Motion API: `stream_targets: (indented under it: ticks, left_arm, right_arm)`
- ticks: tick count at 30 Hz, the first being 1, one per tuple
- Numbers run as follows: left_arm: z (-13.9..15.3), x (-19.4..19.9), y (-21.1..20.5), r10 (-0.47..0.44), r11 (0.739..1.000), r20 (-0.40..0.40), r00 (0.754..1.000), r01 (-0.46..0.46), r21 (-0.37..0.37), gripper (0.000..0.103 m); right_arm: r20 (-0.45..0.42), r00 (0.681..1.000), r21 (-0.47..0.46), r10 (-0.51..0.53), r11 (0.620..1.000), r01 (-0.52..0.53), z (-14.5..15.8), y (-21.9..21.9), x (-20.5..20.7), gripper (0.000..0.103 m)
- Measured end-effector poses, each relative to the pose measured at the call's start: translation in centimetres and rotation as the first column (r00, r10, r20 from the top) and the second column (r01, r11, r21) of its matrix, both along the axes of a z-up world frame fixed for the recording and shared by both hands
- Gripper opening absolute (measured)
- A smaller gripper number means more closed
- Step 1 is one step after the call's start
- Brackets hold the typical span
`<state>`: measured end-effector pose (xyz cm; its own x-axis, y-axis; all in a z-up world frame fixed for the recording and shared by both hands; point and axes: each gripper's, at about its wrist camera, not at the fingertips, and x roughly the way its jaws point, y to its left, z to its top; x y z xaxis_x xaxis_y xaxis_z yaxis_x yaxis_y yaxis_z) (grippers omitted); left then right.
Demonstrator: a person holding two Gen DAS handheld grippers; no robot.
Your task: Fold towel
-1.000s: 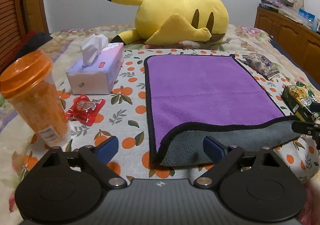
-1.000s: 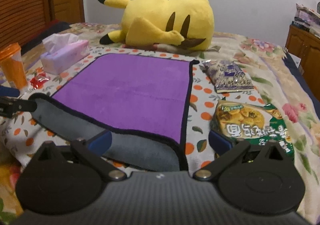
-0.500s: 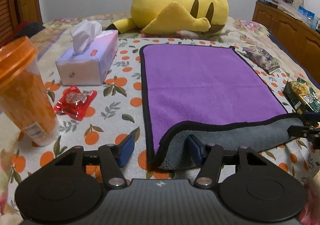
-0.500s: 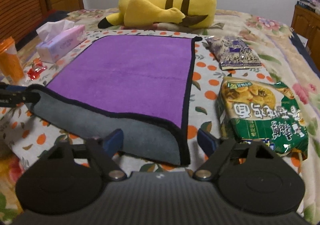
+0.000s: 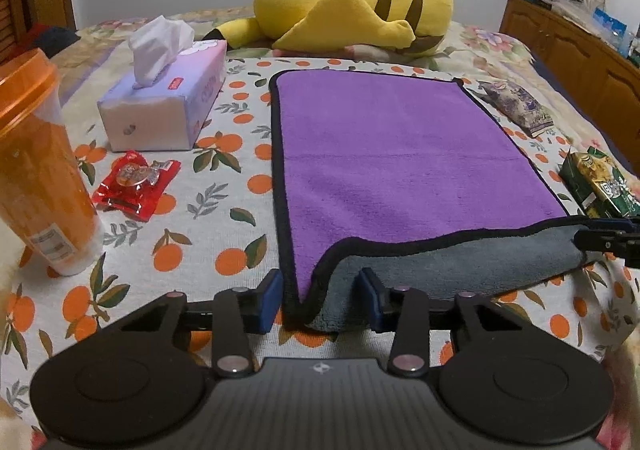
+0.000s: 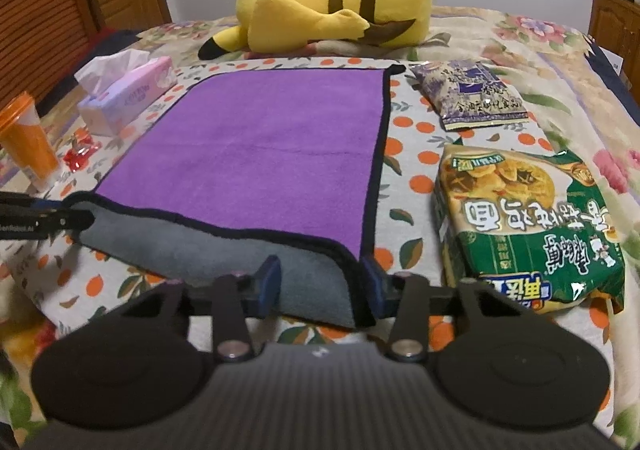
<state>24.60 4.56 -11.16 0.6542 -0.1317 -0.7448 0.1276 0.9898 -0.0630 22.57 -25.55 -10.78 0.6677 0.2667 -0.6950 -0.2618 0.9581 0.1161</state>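
Observation:
A purple towel (image 5: 392, 153) with black trim and a grey underside lies flat on the bed; its near edge is turned up, showing grey (image 5: 440, 270). My left gripper (image 5: 320, 300) straddles the towel's near left corner, jaws partly closed around it with a gap still showing. My right gripper (image 6: 320, 286) straddles the near right corner (image 6: 344, 278) the same way. The towel also shows in the right wrist view (image 6: 272, 153). Each gripper's tip shows in the other's view, at the far end of the grey edge (image 5: 608, 238) (image 6: 36, 217).
An orange cup (image 5: 36, 169), a red candy wrapper (image 5: 134, 185) and a tissue box (image 5: 168, 105) lie left of the towel. A green noodle packet (image 6: 528, 221) and a purple snack bag (image 6: 468, 93) lie right. A yellow plush toy (image 5: 356, 1) lies behind.
Both grippers have moved forward onto the towel's near corners and their jaws have narrowed around the folded-up edge.

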Motion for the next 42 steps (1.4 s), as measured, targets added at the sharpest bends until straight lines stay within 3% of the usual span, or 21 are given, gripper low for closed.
stream_targets:
  ticks: [4,6,8,11,42]
  left_arm:
    - [0.1,-0.1,0.0,-0.004,1.0,0.003,1.0,0.004,0.004,0.04]
    - [0.3,-0.1,-0.1,-0.006,1.0,0.008,1.0,0.006,0.004,0.036]
    - [0.5,-0.2,-0.2,-0.014,1.0,0.017,1.0,0.014,0.007,0.029]
    - [0.8,-0.3,-0.3,-0.031,1.0,0.027,0.999,0.031,-0.004,0.016]
    - [2.9,0.5,-1.0,-0.054,0.998,0.122,0.991,0.056,-0.017,0.011]
  right_arm:
    - [-0.008,1.0,-0.003,-0.004,1.0,0.004,0.0,-0.3,0.2,0.021]
    - [-0.009,1.0,-0.003,0.0,1.0,0.0,0.0,-0.4,0.2,0.02]
    - [-0.011,1.0,-0.001,0.01,1.0,-0.01,0.0,-0.5,0.2,0.01]
    - [-0.016,1.0,-0.019,0.025,0.999,-0.026,-0.1,-0.3,0.2,0.004]
    - [0.103,0.994,0.012,0.042,0.999,-0.043,1.1,-1.4,1.2,0.003]
